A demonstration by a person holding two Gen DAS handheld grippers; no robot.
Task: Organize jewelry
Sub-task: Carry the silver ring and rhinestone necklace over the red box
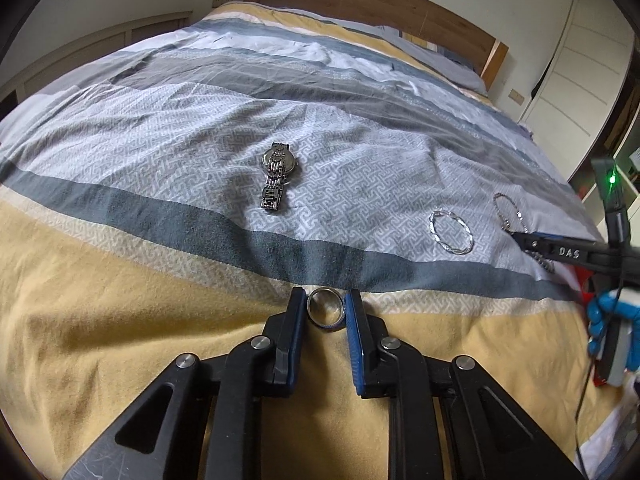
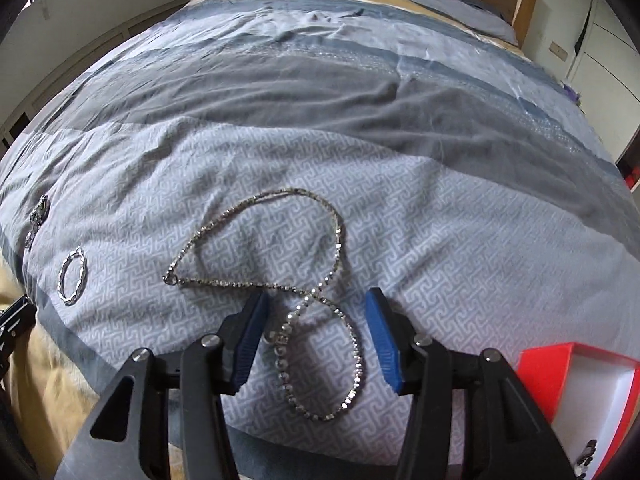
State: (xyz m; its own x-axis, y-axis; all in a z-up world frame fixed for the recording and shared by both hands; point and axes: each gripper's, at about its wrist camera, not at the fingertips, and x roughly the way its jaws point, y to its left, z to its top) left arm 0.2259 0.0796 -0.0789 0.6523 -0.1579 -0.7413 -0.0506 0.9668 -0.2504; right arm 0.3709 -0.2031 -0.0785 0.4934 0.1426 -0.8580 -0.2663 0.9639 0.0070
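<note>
At the bottom centre of the left view, the left gripper (image 1: pixel 325 312) pinches a rigid, slippery metal ring (image 1: pixel 325 310) by its edges. The right gripper (image 2: pixel 316 320) stands open astride a limp bead necklace (image 2: pixel 320 292), best pinched where strands cross.

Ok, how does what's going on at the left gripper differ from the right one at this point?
The left gripper pinches a small plain ring between its pads over the yellow stripe; the right gripper stands open, its pads clear of the beaded chain lying in loops on the patterned grey fabric. The ring stands on edge; the chain lies flat. Both point down at the bedspread.
</note>
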